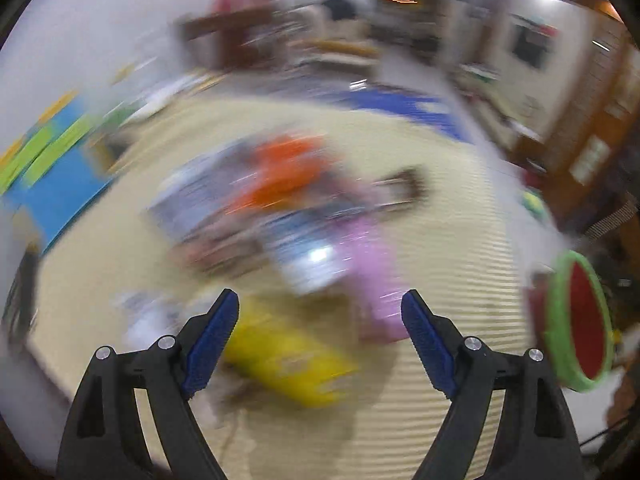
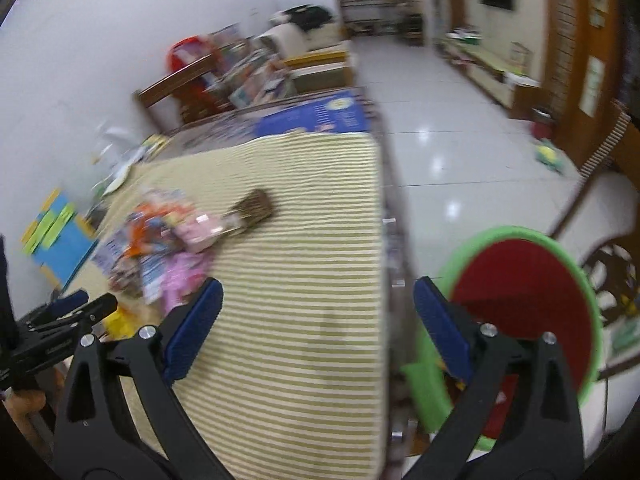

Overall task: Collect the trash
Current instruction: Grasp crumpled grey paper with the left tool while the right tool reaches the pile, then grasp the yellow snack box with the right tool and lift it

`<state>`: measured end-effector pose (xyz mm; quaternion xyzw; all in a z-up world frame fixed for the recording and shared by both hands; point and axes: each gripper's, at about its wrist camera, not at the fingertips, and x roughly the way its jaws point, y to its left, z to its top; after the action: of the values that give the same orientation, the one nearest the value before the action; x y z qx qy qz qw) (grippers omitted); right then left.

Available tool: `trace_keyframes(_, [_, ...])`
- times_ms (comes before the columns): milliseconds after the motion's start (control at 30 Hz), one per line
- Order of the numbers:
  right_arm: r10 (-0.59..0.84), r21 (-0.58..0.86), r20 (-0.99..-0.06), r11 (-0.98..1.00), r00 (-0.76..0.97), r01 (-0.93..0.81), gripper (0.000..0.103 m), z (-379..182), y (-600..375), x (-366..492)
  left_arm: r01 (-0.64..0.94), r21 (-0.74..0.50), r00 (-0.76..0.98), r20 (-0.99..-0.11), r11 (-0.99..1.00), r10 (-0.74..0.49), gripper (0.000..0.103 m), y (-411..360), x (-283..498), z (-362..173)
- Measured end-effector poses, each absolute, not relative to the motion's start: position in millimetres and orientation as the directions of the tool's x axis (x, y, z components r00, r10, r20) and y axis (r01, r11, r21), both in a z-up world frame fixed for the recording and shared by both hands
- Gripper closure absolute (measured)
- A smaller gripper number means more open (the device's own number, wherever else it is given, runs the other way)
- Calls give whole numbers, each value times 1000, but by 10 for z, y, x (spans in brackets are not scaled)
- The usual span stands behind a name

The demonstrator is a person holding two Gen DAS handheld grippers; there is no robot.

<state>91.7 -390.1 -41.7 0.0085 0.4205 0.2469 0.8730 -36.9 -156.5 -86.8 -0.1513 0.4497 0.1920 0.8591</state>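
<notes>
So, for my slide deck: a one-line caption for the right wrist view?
Open right gripper above the striped tablecloth, wrapper pile to its left, red-lined green bin beside the table.

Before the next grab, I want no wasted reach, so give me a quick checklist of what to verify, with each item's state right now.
1. Left gripper jaws open and empty: ok.
2. Right gripper jaws open and empty: ok.
3. Trash left to collect: ok, a wrapper pile still lies on the striped cloth.
4. Bin ready: ok, the green-rimmed red bin sits off the table's right edge, mouth open.
5. Clear target for the left gripper: cannot tell, its view is smeared; a yellow packet and a pink packet lie nearest.
6. Grippers clear of each other: ok, the left one appears apart at the far left of the right view.
</notes>
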Motion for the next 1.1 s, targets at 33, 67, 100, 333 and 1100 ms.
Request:
trace_keyframes(33, [460,229,-730,862,506,-452,9,-420,-3783,895,-507,-86,497,-842,857,210,23,-1406,-486,-922])
trace_keyframes(67, [491,241,-729,836,477,-493,9,-418,-3613,856,-542,-84,476,-851,836,223,23,-1264,-591,-972])
trace_keyframes(100, [512,249,-727,817,457,-519,9,-421,-3522,825,-580,-80,452,-860,811,238,23,-1092,-720,-1030])
trace_keyframes(333, [593,246,-748,665,298,-705,11,-475,-2561,347,-631,-146,382,-913,762,141,26,-386,-913,-1504])
trace_keyframes(1100, [272,115,-948,779,167,-616,23,-1500,-1506,228,-297,-179,519,-855,938,1,54,272,-217,-1250])
